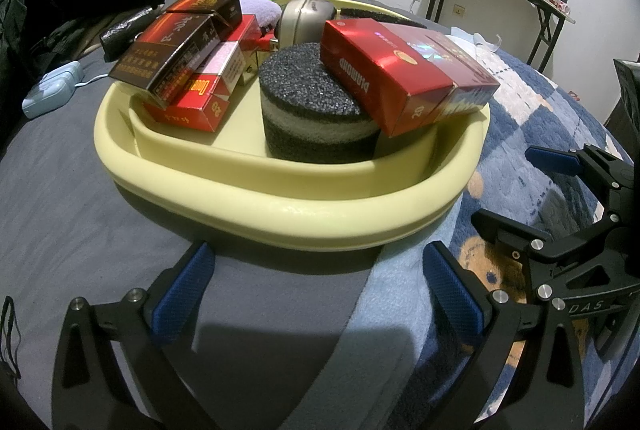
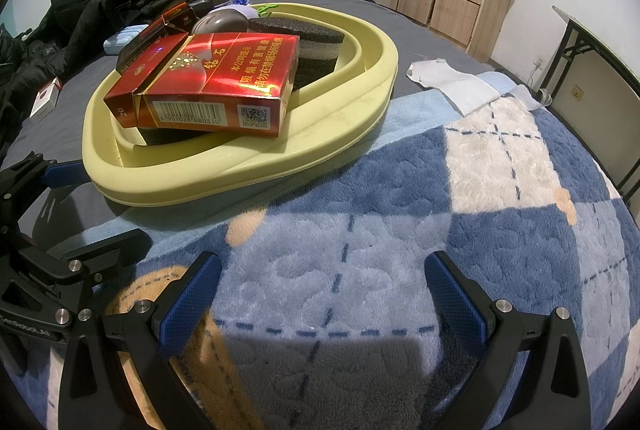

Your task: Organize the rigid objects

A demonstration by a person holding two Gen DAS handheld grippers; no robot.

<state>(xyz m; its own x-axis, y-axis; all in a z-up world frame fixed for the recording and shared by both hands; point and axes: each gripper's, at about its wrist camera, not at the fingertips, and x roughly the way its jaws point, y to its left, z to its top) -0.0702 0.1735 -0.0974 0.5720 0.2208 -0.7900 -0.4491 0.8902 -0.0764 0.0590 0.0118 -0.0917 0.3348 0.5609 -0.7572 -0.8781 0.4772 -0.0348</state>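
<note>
Left wrist view: pale yellow tray (image 1: 224, 186) sits on the bed, partly on gray sheet, partly on blue plaid blanket (image 1: 532, 134). Inside tray: glossy red "Diamond" pack (image 1: 396, 78) tilted atop round black-gray sponge (image 1: 316, 110); dark brown packs (image 1: 176, 50) stacked over a red-white pack (image 1: 200, 102) at tray's left; metal tin (image 1: 304, 22) at back. Left hand-held gripper (image 1: 316, 290), jaws wide, nothing held, near tray's front rim.

Right wrist view: right hand-held gripper (image 2: 324, 294) wide, w/ nothing held, over blanket in front of tray (image 2: 240, 166); red pack (image 2: 216, 82) shows barcode.
</note>
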